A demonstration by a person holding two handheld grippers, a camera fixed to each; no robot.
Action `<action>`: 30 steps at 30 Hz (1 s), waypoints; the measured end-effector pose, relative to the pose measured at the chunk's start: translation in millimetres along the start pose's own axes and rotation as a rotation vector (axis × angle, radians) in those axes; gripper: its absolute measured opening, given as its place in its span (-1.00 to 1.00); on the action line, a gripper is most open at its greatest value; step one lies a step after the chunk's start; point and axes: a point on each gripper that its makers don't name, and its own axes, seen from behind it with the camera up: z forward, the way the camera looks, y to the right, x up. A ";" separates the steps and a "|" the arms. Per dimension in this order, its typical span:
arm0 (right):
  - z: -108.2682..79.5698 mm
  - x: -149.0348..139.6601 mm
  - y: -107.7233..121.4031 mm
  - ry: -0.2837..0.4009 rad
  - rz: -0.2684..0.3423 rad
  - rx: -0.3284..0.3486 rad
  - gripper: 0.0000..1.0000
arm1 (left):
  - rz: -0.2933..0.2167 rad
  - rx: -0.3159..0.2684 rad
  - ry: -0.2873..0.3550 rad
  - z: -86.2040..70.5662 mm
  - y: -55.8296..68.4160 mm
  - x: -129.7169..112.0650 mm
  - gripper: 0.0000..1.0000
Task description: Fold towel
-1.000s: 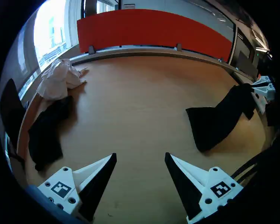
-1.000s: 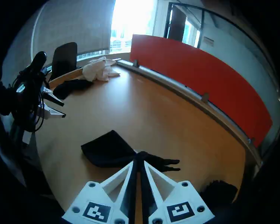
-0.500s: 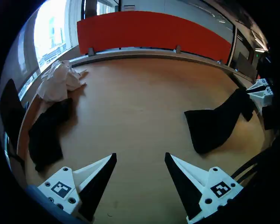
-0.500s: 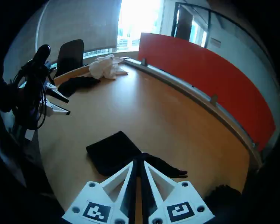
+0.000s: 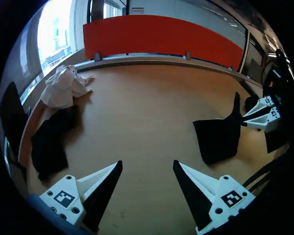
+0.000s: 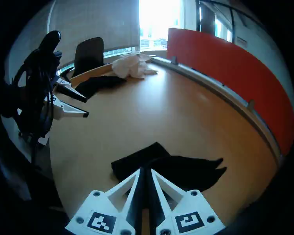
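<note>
Nearest in the left gripper view, the left gripper (image 5: pixel 147 162) hangs over bare wood of the curved wooden table (image 5: pixel 147 102), on the side farthest from the red divider (image 5: pixel 162 37); its two black-lined fingers stand well apart with nothing between them

In the right gripper view the right gripper (image 6: pixel 146 171) has its fingers drawn together on an edge of the black towel (image 6: pixel 178 170), both pressing on the cloth. The towel lies on the table well short of the divider, one flat part spread toward the left gripper's side and another part stretching the other way, ending in a forked, ragged edge. Seen from the left gripper view, the pinched part is lifted into a narrow peak pointing toward the divider, while the rest lies flat on the wood

Farther on, at the table edge away from the divider, a crumpled black cloth (image 5: pixel 47 145) lies flat. Just beyond it, nearer the divider's window end, sits a bunched white cloth (image 5: pixel 62 84), apart from the towel. A dark office chair (image 6: pixel 88 53) stands behind that table edge

The divider runs along the far rim of the table, and bright windows (image 5: pixel 53 35) rise beside its end
</note>
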 end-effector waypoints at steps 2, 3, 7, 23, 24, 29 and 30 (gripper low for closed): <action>10.0 -2.6 -9.6 -0.008 0.000 0.023 -0.89 | -0.001 0.003 0.000 -1.0 -2.0 -0.5 0.92; 15.3 -4.4 -14.8 -0.014 0.001 0.037 -0.89 | -0.003 0.005 -0.001 -1.5 -3.3 -1.1 0.92; 31.3 -13.7 -27.7 -0.045 0.010 0.069 -0.74 | -0.012 0.014 -0.006 -3.4 -8.9 -4.7 0.92; 31.7 -25.5 -9.9 -0.058 0.071 0.024 0.70 | -0.021 0.020 -0.017 -1.8 -15.7 -9.3 0.92; 31.3 -26.6 -9.3 -0.060 0.072 0.022 0.70 | -0.019 0.019 -0.016 -1.6 -15.3 -8.7 0.92; 29.0 -36.6 -9.0 -0.074 0.077 0.016 0.70 | -0.014 0.018 -0.014 -0.9 -14.4 -7.0 0.92; 28.3 -39.7 -9.1 -0.078 0.079 0.015 0.70 | -0.015 0.017 -0.014 -0.9 -14.3 -6.9 0.92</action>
